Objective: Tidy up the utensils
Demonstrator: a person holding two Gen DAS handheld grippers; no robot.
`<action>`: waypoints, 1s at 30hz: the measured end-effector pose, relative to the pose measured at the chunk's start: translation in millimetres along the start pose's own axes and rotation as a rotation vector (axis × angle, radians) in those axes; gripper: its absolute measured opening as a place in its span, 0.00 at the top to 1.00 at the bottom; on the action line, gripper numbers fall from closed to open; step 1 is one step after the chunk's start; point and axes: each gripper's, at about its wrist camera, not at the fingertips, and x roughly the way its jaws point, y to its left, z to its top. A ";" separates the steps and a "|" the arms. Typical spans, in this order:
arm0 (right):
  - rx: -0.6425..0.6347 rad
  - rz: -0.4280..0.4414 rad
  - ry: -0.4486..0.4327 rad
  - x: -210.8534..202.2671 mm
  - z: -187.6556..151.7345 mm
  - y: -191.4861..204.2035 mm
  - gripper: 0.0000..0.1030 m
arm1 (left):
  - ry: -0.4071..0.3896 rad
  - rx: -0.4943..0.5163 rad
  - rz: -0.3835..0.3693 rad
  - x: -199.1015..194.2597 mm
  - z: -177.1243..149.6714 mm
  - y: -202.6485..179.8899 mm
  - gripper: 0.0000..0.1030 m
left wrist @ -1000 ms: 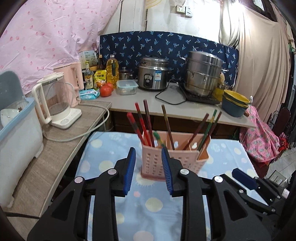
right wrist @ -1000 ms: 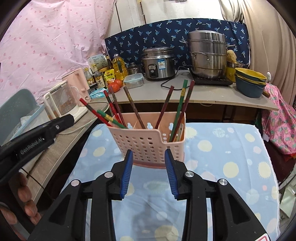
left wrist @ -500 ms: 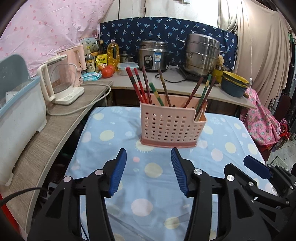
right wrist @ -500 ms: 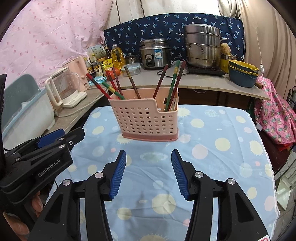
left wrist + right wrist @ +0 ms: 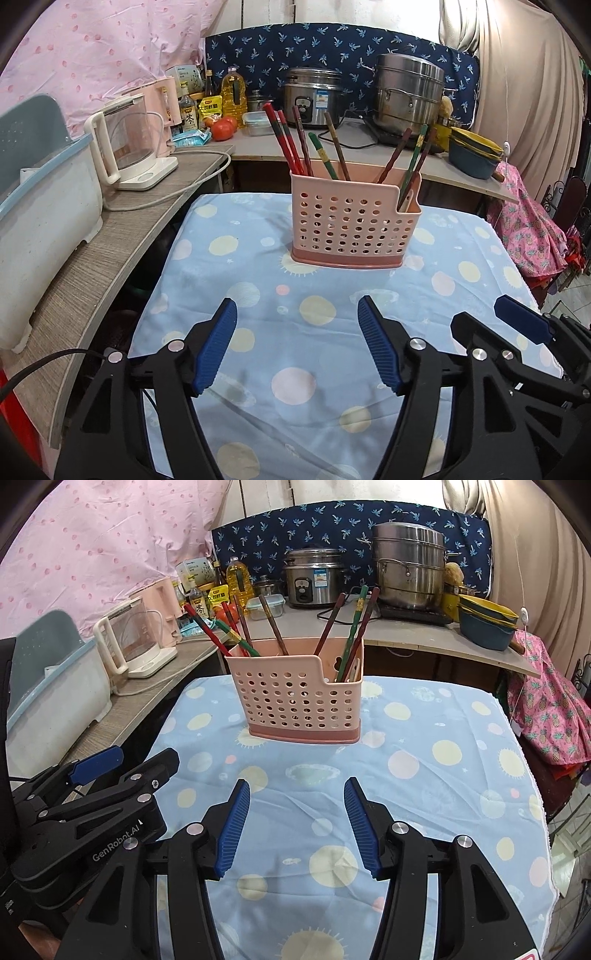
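Pink plastic, perforated, the caddy (image 5: 351,230) stands upright on the tablecloth (image 5: 258,295), at 12 o'clock from both grippers and well apart from them. Chopsticks (image 5: 295,142) lean out of it: a red and dark cluster in the wider section toward 11 o'clock, and a few more (image 5: 351,627), one of them green, in the narrower notched section toward 1 o'clock.

Left gripper (image 5: 297,349): its jaws have just been opening and now stand spread wide, with only polka-dot cloth between the blue pads (image 5: 216,347). Right gripper (image 5: 297,827): its jaws too have just been opening and stand apart, a little less wide, with nothing between them. Each gripper shows in the other's camera, the right one at 3 o'clock in the left view, the left one at 9 o'clock in the right view.

Behind the caddy a counter (image 5: 369,147) runs across at 12 o'clock, carrying a rice cooker (image 5: 314,101), a steel steamer pot (image 5: 408,94), stacked bowls (image 5: 474,151), an oil bottle (image 5: 233,94) and a tomato (image 5: 222,130). At 10 o'clock a glass kettle (image 5: 127,144) sits on a wood-grain shelf (image 5: 92,258).
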 end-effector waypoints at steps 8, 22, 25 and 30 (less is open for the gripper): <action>-0.054 -0.070 -0.016 -1.8 -4.5 3.0 0.26 | 0.017 -0.015 0.020 3.1 -4.5 6.3 0.37; -0.057 -0.089 -0.024 0.5 -8.9 0.5 0.06 | 0.026 -0.033 0.061 6.9 -11.1 12.9 0.22; -0.059 -0.093 -0.024 1.0 -9.3 -0.3 0.06 | 0.028 -0.031 0.069 8.1 -11.2 13.0 0.18; -0.054 -0.099 -0.025 1.5 -10.3 -1.0 0.06 | 0.030 -0.031 0.079 9.0 -12.4 12.9 0.14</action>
